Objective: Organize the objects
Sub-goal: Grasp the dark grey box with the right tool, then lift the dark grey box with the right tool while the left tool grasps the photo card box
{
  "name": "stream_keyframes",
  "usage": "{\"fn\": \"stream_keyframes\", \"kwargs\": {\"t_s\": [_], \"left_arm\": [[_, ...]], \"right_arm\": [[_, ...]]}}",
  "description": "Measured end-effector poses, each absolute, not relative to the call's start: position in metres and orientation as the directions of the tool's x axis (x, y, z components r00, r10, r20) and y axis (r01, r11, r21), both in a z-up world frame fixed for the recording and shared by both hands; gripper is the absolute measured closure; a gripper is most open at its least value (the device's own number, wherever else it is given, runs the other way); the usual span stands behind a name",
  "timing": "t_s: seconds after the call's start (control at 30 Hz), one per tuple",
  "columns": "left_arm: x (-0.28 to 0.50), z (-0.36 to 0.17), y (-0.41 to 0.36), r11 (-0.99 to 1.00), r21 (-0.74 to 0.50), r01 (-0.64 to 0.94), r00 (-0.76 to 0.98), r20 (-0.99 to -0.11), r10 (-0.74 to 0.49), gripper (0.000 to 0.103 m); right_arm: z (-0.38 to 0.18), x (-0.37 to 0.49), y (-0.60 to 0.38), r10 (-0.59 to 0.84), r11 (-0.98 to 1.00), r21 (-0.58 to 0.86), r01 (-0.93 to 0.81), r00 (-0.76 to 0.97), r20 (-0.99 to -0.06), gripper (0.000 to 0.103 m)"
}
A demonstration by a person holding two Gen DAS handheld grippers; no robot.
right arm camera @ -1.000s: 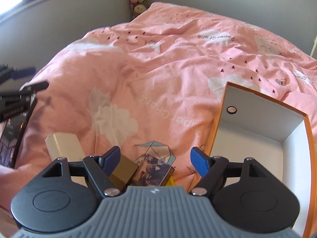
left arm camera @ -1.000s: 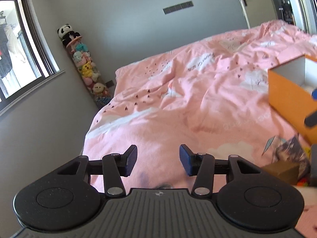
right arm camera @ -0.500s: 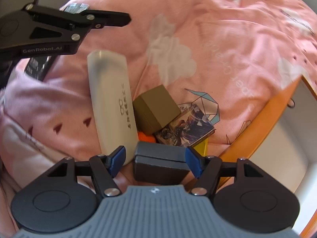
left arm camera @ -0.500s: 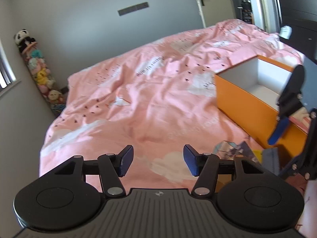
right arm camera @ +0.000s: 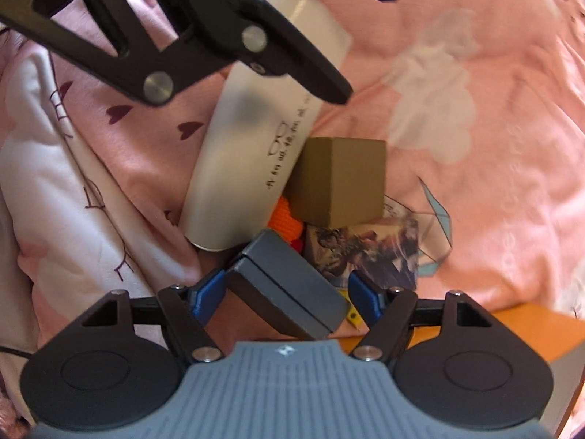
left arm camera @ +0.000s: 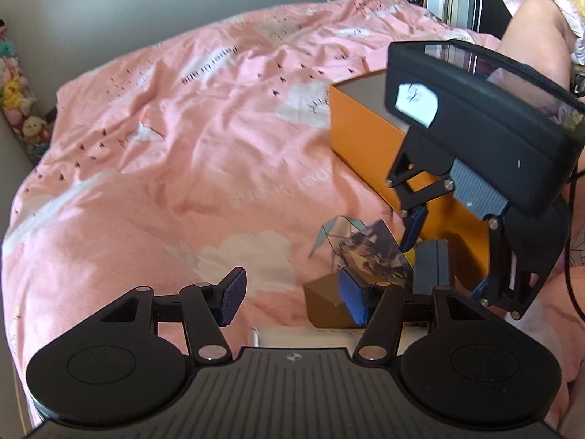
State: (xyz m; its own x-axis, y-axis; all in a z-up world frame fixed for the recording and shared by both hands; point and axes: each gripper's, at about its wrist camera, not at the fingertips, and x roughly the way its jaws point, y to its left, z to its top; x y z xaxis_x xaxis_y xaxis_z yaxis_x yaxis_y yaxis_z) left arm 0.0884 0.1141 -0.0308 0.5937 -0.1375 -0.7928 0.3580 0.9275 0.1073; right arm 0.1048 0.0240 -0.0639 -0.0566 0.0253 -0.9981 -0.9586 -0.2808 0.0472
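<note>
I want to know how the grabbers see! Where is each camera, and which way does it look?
Left wrist: sits on the left gripper, facing across the pink bed to the orange box; shows the right gripper and the person's arm.
Right wrist: sits on the right gripper, facing down at the dark case; the left gripper's fingers cross above.
Shared: brown cube, dark case.

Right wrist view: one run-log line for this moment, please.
right gripper: open, straddling dark grey case | left gripper: open, empty | orange box: beside pile
</note>
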Motion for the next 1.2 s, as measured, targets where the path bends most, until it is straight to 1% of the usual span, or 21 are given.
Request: {"fn": "stream_keyframes", "kwargs": {"t_s": [0.1,0.2,0.27,0.33,0.43,0.53,0.57,0.77,0.87,0.93,1.07,1.2], "left_arm": [[0.093,-0.035,0.113,0.926,0.070,0.370,0.545,-0.824,-0.156,0.035],[0.098,-0.039,0.113,0.929,0.009,0.371,0.486,-0.854,-0.186,0.032],[0.102,-0.042,0.113,0.932,-0.033,0.360,0.448,-0.871,-0.204,0.032],[0.109,-0.044,0.114,0.937,-0.078,0.340,0.409,-0.885,-0.221,0.032],[0.122,-0.045,0.117,0.945,-0.134,0.299,0.367,-0.898,-0.243,0.032],[0.140,-0.047,0.122,0.955,-0.199,0.220,0.317,-0.912,-0.263,0.032],[0.146,-0.047,0.124,0.956,-0.222,0.192,0.298,-0.915,-0.273,0.032],[0.174,-0.051,0.135,0.953,-0.299,0.045,0.221,-0.927,-0.302,0.030],[0.180,-0.054,0.135,0.944,-0.329,0.000,0.208,-0.924,-0.322,0.030],[0.182,-0.052,0.129,0.938,-0.346,0.017,0.220,-0.914,-0.341,0.030],[0.188,-0.052,0.106,0.930,-0.354,0.098,0.221,-0.904,-0.367,0.030],[0.193,-0.058,0.079,0.934,-0.319,0.161,0.222,-0.911,-0.349,0.030]], "right_arm": [[-0.073,0.105,0.026,-0.001,-0.314,0.065,-0.947,-0.068,-0.998,0.034],[-0.074,0.107,0.021,-0.001,-0.318,0.079,-0.945,-0.083,-0.997,0.035],[-0.072,0.109,0.016,-0.007,-0.314,0.098,-0.944,-0.101,-0.995,0.043],[-0.069,0.110,0.009,-0.014,-0.304,0.119,-0.945,-0.120,-0.993,0.046],[-0.059,0.115,0.002,0.035,-0.282,0.115,-0.953,-0.130,-0.991,0.049],[-0.041,0.128,-0.002,0.114,-0.209,0.110,-0.972,-0.136,-0.984,0.056],[-0.035,0.132,-0.004,0.140,-0.182,0.104,-0.978,-0.130,-0.982,0.060],[0.007,0.142,-0.019,0.311,-0.017,0.006,-1.000,-0.011,-0.950,0.062],[0.029,0.148,-0.027,0.379,0.105,-0.049,-0.993,0.085,-0.921,0.062],[0.042,0.156,-0.039,0.398,0.224,-0.086,-0.971,0.172,-0.901,0.062],[0.067,0.171,-0.074,0.475,0.391,-0.072,-0.918,0.268,-0.838,0.062],[0.071,0.183,-0.110,0.458,0.555,-0.056,-0.830,0.361,-0.812,0.062]]}}
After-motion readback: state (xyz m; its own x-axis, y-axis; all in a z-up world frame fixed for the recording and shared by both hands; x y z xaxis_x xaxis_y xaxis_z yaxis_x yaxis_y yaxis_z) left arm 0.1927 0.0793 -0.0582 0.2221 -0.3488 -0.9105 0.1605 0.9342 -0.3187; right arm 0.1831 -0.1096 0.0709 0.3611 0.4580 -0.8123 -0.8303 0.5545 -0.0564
